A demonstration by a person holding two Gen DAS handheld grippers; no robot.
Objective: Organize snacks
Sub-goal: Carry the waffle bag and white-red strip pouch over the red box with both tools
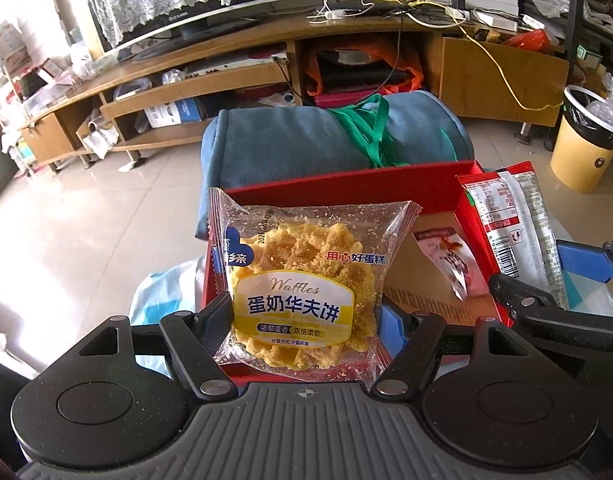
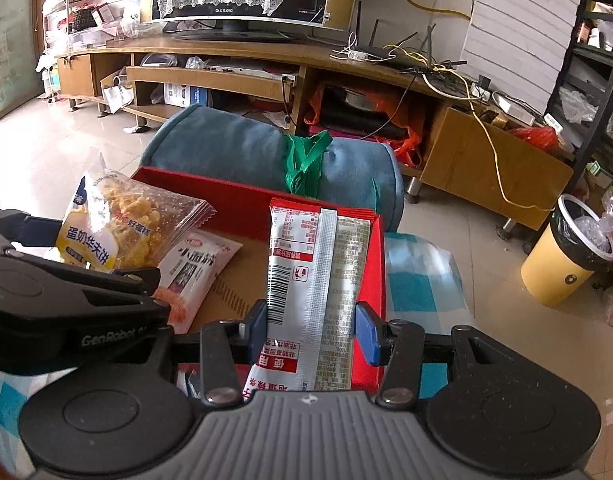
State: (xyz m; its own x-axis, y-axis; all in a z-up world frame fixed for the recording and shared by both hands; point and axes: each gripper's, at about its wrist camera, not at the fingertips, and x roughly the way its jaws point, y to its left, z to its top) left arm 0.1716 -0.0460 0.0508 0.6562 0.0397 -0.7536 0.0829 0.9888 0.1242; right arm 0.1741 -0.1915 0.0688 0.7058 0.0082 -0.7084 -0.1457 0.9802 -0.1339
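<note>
Only the right view shows the right gripper [image 2: 310, 330] pinching the red-and-silver packet [image 2: 318, 280], left gripper [image 1: 304, 320] clamping waffle pack [image 1: 302, 288] over red box [image 1: 346, 188].

A blue-and-white checked cloth [image 2: 418, 280] carries the red box [image 2: 372, 280], a blue cushion [image 2: 234, 152] just beyond.

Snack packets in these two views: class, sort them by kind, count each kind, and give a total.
Waffle packet, held in the left gripper: 1
Red-and-silver packet, held in the right gripper: 1
White-and-orange packet, lying in the red box: 1
Total: 3
</note>
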